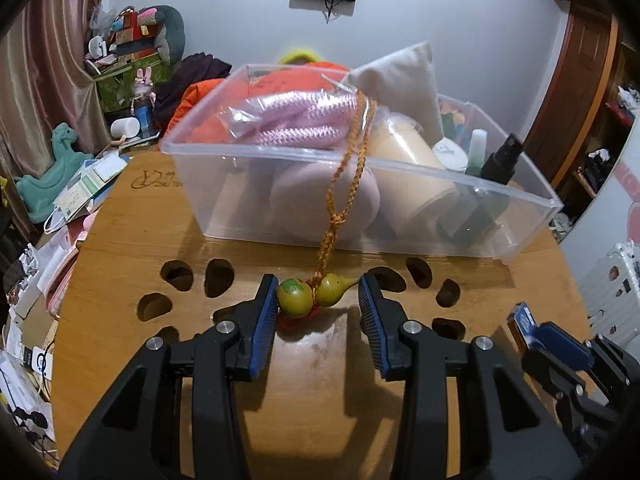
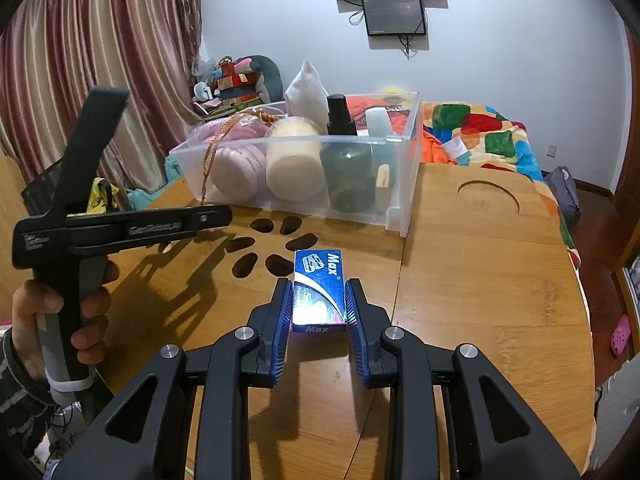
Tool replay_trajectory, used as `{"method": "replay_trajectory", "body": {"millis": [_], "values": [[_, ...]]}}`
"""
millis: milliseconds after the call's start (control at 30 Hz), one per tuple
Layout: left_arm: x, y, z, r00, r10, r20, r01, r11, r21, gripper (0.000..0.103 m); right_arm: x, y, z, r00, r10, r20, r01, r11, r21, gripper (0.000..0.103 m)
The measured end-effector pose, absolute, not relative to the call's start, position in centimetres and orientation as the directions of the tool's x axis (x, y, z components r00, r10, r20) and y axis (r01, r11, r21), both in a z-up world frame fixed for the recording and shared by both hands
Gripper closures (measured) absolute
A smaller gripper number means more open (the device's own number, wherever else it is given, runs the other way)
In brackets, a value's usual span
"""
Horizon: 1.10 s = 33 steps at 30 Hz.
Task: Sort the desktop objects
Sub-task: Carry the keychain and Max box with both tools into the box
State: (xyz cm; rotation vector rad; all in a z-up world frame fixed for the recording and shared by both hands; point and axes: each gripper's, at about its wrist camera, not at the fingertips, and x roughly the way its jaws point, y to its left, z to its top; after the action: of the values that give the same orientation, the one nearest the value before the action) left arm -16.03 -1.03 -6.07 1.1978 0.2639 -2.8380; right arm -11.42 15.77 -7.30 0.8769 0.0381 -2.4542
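the small blue box reads "max" on its top face and again on its near end; it sits clamped between the right gripper pads, above the wooden table. the side of the left gripper tool carries raised lettering too blurred to read, and a hand grips its handle at the left. its jaws angle down at the table, and the left pad touches the small green gourd charm while the right pad stands clear of it, so the charm is not clenched. the charm's braided orange cord runs up over the near wall of the clear plastic bin at the far side.
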Motion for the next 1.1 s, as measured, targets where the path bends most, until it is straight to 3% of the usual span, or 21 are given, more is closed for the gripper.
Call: {"method": "replay_trajectory", "body": {"millis": [500,1100], "values": [[-14.3,-1.7,-0.9,-0.789,0.111,-0.604,-0.001,-0.984,-0.179,0.062,-12.8,15.0,-3.0,-0.713,-0.431,-0.553,0.477,-0.876,0.067,0.079],[-19.1,0.6,1.1,-0.789,0.165,-0.592,-0.085,-0.983,-0.162,0.062,-17.7,15.7,0.3,-0.765,-0.389,-0.513,0.436,-0.899,0.033,0.079]]}}
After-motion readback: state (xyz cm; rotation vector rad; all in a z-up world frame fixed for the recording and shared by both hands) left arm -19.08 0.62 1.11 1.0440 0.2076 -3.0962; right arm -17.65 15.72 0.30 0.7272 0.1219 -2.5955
